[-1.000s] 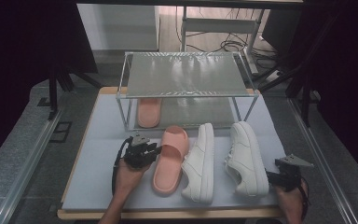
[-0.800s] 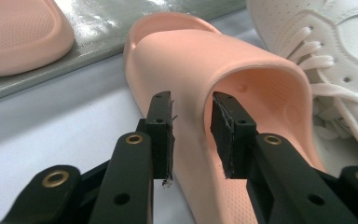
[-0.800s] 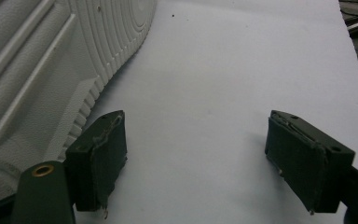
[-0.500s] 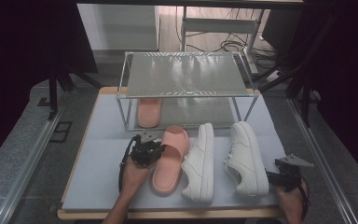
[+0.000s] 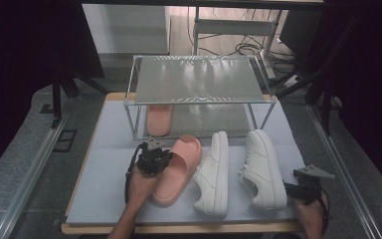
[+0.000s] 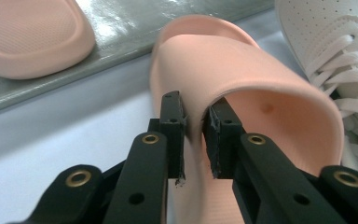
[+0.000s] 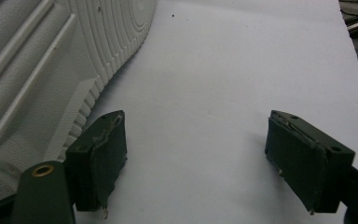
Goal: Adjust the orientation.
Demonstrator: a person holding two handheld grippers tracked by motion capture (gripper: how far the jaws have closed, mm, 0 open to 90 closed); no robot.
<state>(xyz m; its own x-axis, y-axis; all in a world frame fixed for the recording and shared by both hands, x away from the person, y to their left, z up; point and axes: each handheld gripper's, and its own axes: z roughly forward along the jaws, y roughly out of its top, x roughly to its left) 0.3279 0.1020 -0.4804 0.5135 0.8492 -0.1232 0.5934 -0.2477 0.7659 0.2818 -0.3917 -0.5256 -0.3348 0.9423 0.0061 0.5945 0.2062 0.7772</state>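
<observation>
**Closing on a pink slide at the shoe rack**

Gripping the strap edge of a pink slide [image 6: 242, 79], the left gripper [image 6: 193, 135] has just been closing its jaws, and the pads now pinch the strap's rim between them. That slide lies on the grey mat [image 5: 104, 164] in front of the rack [image 5: 199, 79], whose lower shelf holds the matching slide [image 5: 158, 118]. Just to its right lie two white sneakers [image 5: 214, 174]. Farthest right, the right gripper [image 7: 196, 158] rests beside the outer sneaker [image 7: 51, 60], jaws wide apart and holding nothing.
</observation>
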